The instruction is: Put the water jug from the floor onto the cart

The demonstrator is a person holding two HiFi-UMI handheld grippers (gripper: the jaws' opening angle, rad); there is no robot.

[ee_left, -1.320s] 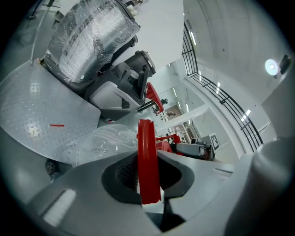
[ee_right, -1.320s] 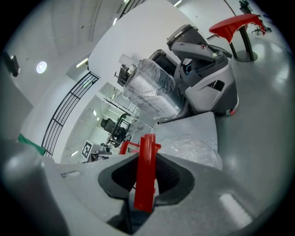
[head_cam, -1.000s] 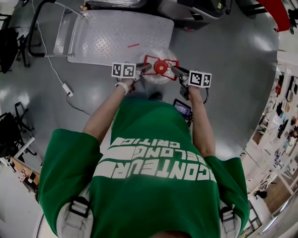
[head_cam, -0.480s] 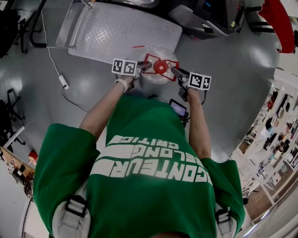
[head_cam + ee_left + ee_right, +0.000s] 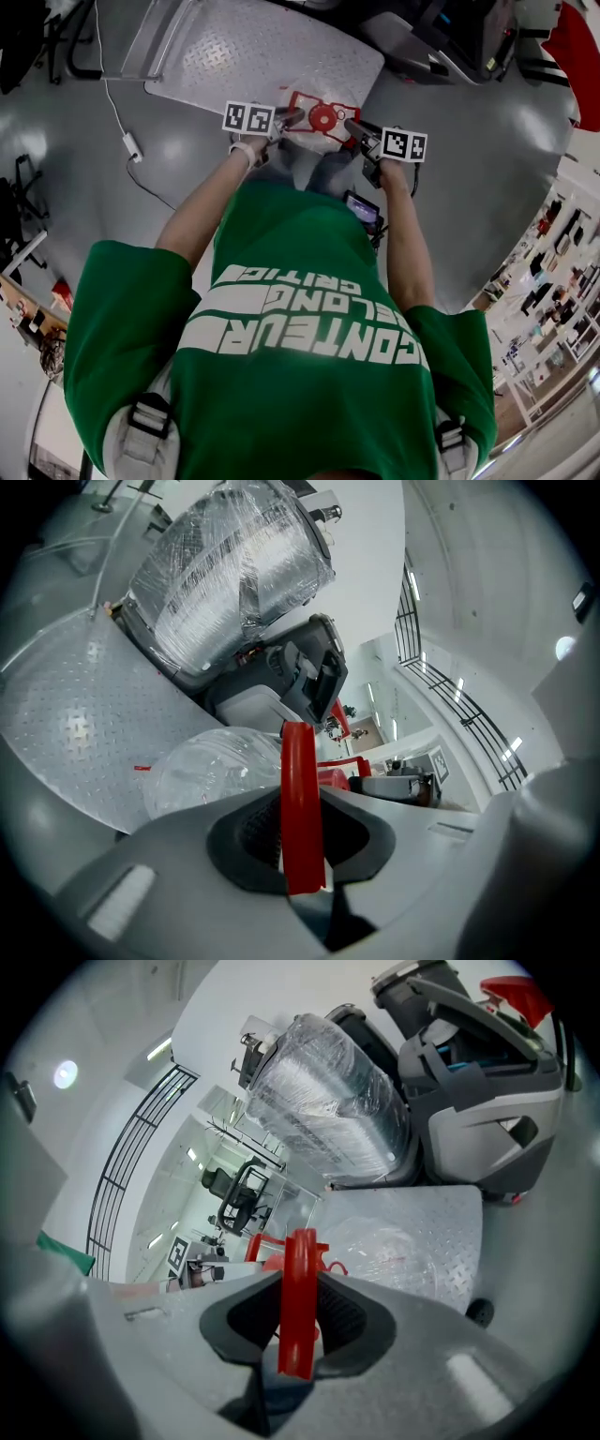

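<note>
Holding: my left gripper [image 5: 302,841] and right gripper [image 5: 298,1326] both clenched on red handle [image 5: 298,752] of water jug [image 5: 206,771].
Jug: at near edge of cart [image 5: 253,52].
Hidden: its base; touching or not, can't tell.
Gripper views only: wrapped machine [image 5: 225,574] beyond.

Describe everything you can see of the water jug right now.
The water jug is a large, rounded bottle of clear plastic with a red cap facing up and a red handle frame around its neck. The left hand-held gripper and right hand-held gripper each clamp one side of that frame. The jug sits over the near edge of the cart; whether it touches the deck cannot be told.
</note>
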